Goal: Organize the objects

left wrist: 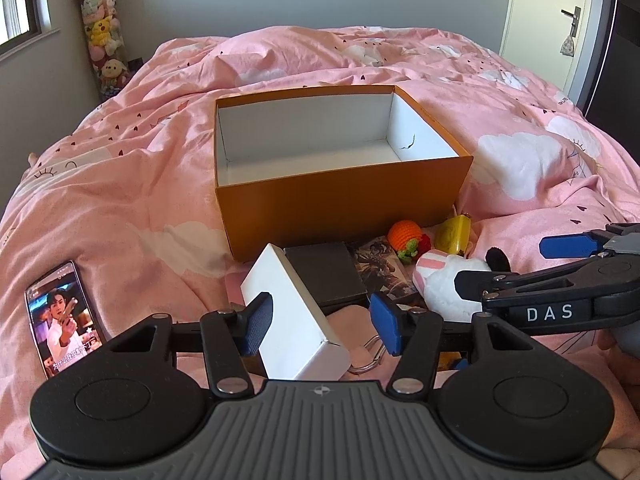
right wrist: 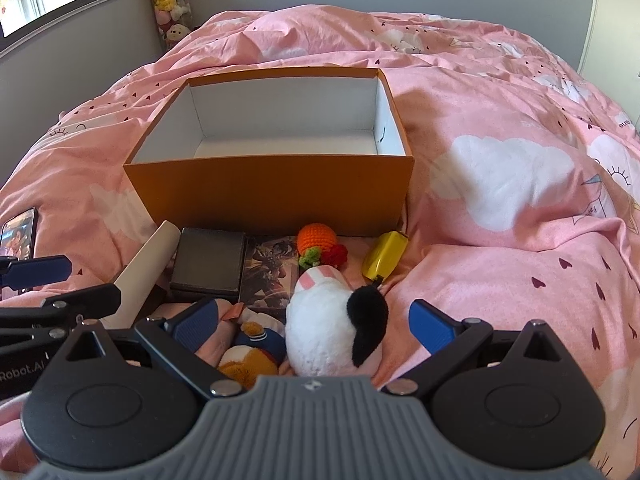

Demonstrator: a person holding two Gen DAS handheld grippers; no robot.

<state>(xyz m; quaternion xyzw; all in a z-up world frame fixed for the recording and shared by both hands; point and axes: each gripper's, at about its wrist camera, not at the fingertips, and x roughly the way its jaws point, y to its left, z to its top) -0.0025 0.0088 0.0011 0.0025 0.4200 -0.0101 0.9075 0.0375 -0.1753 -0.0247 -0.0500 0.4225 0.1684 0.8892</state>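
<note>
Item: white carton, tilted, before the empty orange box. I judge it light, stiff, smooth; take across long sides. My left gripper straddles it, right pad clear. My right gripper spread around white plush, untouched.

Open box sits on the bed cover. Before its near wall, left to right: tilted carton, flat case, card, knitted fruit, small pouch. Plush lies nearer than the card. Phone lies far left of the box.
</note>
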